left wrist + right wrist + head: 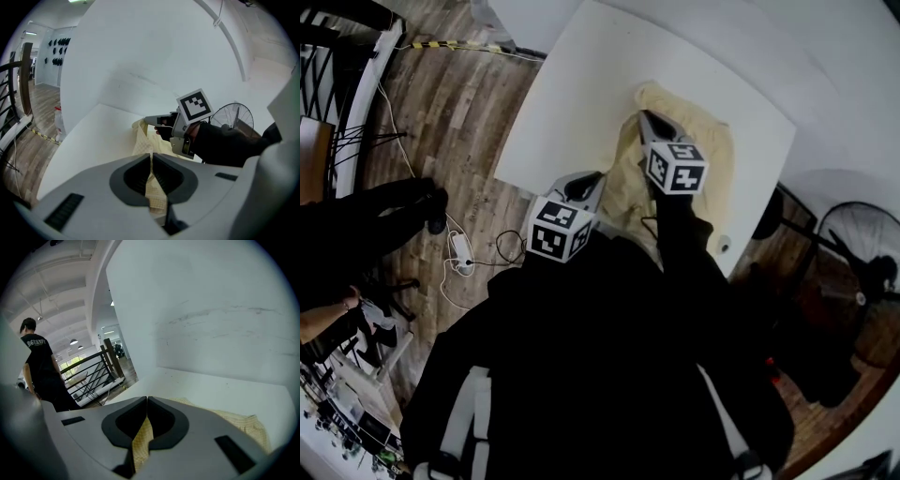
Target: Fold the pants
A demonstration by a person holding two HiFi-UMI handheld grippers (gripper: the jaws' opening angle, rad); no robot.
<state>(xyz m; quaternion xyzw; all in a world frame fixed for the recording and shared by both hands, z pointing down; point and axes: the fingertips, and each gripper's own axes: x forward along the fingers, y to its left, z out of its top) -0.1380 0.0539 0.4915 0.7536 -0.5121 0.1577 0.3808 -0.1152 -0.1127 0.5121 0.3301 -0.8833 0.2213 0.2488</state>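
Observation:
Pale yellow checked pants (pixel 713 150) lie bunched on the white table (pixel 581 84), toward its right side. My left gripper (pixel 584 187) is at the pants' near-left edge and is shut on a fold of the yellow cloth (pixel 140 140), which runs up between its jaws (pixel 151 158). My right gripper (pixel 649 122) is further in over the pants, and is shut on another strip of the same cloth (pixel 142 439). In the left gripper view, the right gripper (pixel 151 121) shows with its tips at the pants' far end.
A standing fan (pixel 855 255) is beyond the table's right edge. Cables and a power strip (pixel 459 253) lie on the wooden floor to the left. In the right gripper view, a person in black (pixel 40 366) stands by a dark railing (pixel 93 376).

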